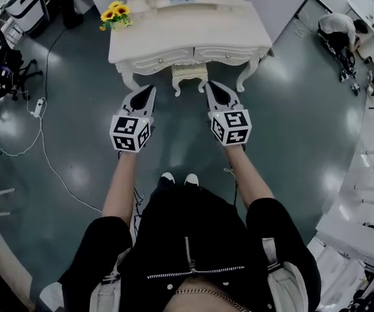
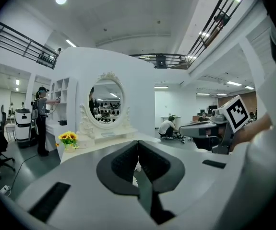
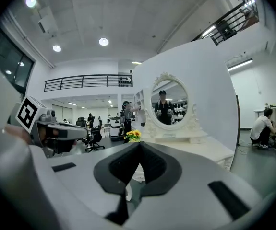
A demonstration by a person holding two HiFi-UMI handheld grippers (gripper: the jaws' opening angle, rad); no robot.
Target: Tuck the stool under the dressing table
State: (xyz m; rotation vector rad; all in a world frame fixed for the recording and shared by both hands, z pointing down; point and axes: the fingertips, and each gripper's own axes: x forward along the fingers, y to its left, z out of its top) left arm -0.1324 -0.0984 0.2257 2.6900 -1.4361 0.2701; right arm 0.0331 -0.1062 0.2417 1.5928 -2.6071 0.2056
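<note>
The stool (image 1: 190, 75) looks tucked under the dressing table (image 1: 239, 39), so the left gripper (image 1: 150, 90) and right gripper (image 1: 211, 86), both clenched on nothing, should draw away without nudging it

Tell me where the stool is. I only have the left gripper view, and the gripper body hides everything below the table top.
Observer: In the head view the stool stands between the front legs of the dressing table, mostly under the top. Only its front edge and legs stick out.
Operator: Is either gripper holding it?
Observer: No. The left gripper and right gripper are held up in front of the table, one to each side of the stool in the picture.
Operator: And the right jaws?
Observer: The right gripper view shows them together with nothing between them.
</note>
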